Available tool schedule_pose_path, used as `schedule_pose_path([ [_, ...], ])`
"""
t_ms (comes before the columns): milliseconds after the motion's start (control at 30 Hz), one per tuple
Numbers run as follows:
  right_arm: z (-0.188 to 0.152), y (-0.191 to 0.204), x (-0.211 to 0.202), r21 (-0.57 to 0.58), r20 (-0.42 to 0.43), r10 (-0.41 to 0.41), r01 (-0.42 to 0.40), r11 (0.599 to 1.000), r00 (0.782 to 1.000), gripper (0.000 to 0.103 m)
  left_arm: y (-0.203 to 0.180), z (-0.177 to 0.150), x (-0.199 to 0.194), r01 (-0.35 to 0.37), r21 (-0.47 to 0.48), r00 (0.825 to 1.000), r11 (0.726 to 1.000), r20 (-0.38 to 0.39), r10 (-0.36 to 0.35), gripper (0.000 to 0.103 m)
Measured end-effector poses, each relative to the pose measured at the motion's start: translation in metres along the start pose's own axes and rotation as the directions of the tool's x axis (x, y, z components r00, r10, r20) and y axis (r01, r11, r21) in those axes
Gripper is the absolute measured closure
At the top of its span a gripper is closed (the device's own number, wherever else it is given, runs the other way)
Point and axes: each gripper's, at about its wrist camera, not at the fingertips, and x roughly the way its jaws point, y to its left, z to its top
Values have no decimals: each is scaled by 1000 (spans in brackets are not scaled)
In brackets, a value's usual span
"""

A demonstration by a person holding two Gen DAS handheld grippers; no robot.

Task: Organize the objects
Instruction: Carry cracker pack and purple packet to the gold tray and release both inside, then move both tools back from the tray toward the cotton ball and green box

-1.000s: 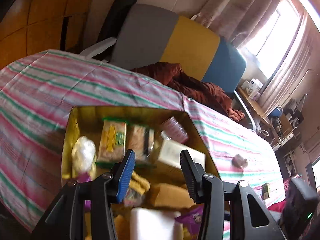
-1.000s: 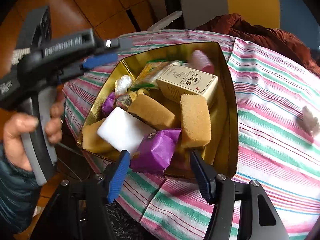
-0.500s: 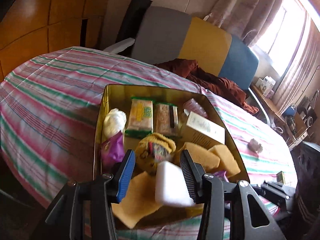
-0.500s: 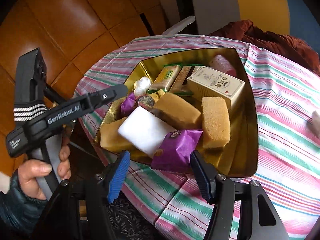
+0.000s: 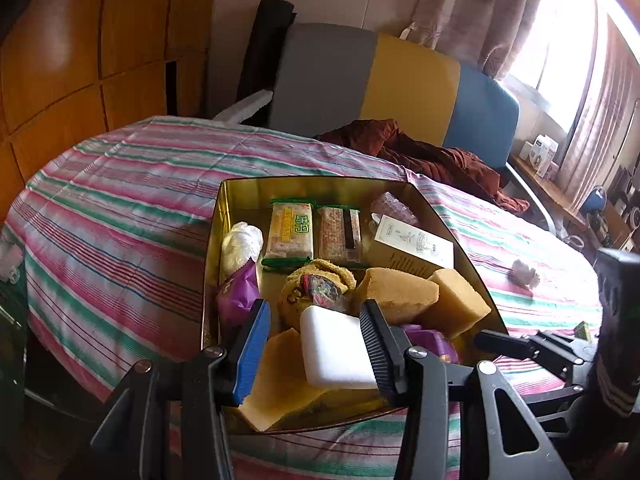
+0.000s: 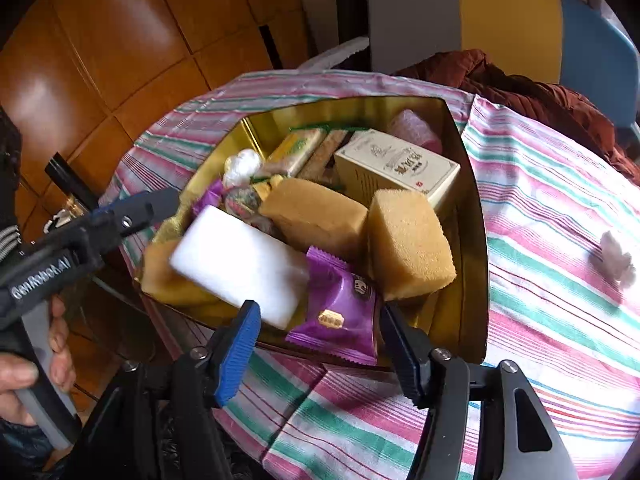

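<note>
A gold tin (image 5: 224, 208) (image 6: 472, 208) sits on the striped tablecloth near the table's edge. It holds tan sponges (image 6: 408, 240), a white foam block (image 5: 332, 348) (image 6: 240, 264), purple snack packets (image 6: 340, 312), a cream carton (image 6: 396, 164), wrapped bars (image 5: 290, 232) and other small items. My left gripper (image 5: 314, 344) is open, its jaws either side of the white block at the tin's near end. My right gripper (image 6: 320, 344) is open at the tin's near rim, just in front of a purple packet. Neither holds anything.
A small crumpled pale lump (image 5: 524, 274) (image 6: 616, 256) lies on the cloth right of the tin. A grey, yellow and blue chair (image 5: 376, 80) with a maroon garment (image 5: 432, 152) stands behind the table. Wooden wall panels (image 6: 120, 40) are at left.
Both grippers have drawn back from over the tin toward the table's near edge. The left one came down from above the contents. The tin's contents have not shifted.
</note>
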Motion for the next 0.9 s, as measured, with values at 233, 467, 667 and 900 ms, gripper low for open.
schedule_pose_path([
  [233, -5, 11, -13, 2, 48, -15, 15, 1000, 999, 8, -9, -7, -2, -23, 22, 1000, 999, -8, 24, 55],
  [467, -10, 16, -18, 19, 82, -52, 50, 999, 995, 0, -12, -14, 0, -52, 32, 998, 998, -24, 53, 43],
  [667, -13, 15, -25, 44, 127, -108, 103, 994, 986, 0, -16, -18, -3, -70, 53, 997, 996, -16, 71, 40],
  [900, -14, 4, -35, 81, 173, -185, 173, 982, 967, 0, -24, -20, -2, -74, 82, 997, 994, -19, 76, 40],
])
